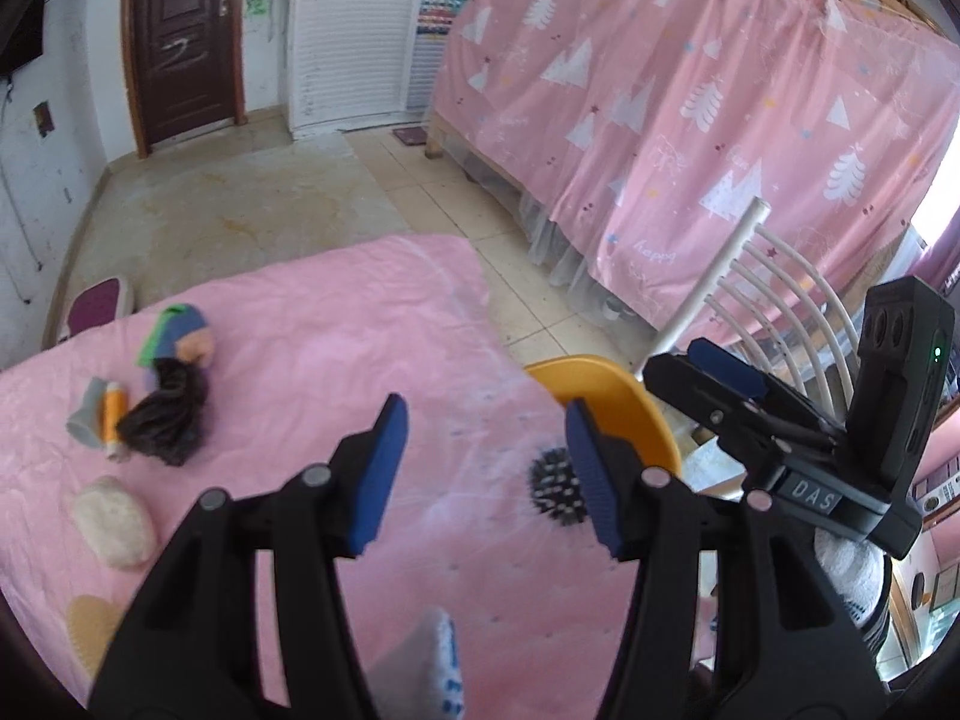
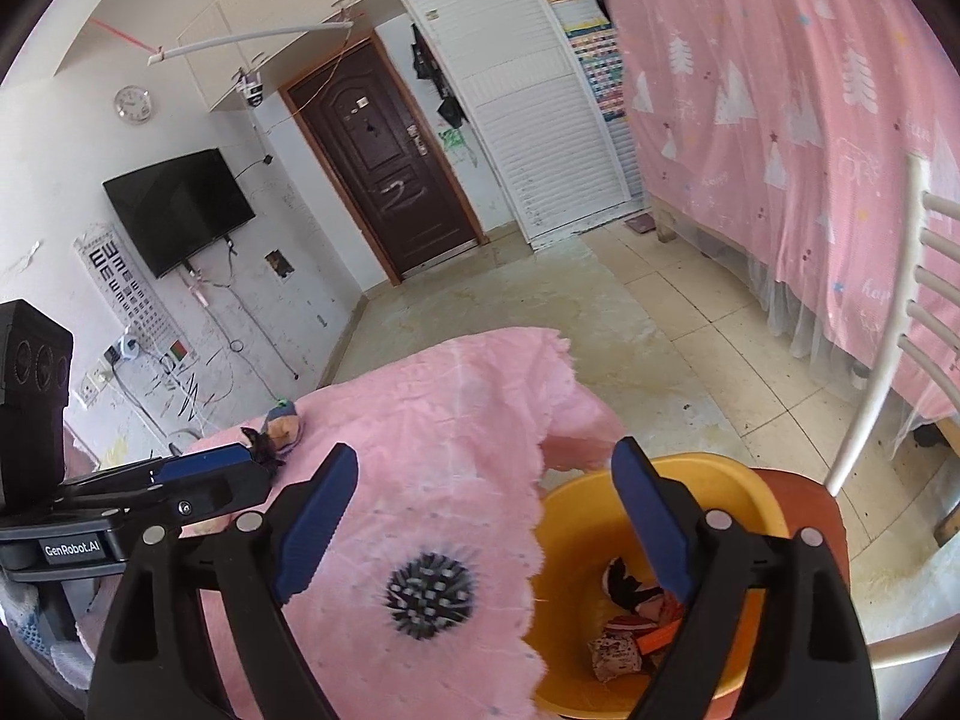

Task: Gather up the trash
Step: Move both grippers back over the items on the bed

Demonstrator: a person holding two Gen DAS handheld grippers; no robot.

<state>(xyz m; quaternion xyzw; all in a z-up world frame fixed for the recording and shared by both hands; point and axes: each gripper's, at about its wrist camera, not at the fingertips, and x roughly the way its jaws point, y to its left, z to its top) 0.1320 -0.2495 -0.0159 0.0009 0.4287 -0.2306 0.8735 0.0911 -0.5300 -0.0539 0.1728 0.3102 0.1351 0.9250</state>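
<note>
Both grippers, left (image 1: 486,468) and right (image 2: 489,522), gape empty. A spiky ball (image 2: 429,595) lies beside the tub (image 2: 744,480); wrappers (image 2: 618,654) lie inside it.

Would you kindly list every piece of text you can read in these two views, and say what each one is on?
"DAS": label on the right gripper, cut off at its edges.
"GenRobot.AI": label on the left gripper.
"happy": faint script on the pink curtain.
Wall eye chart: rows of E shapes only.
Calendar poster, clock, wrappers in the orange basin: too blurred.
</note>
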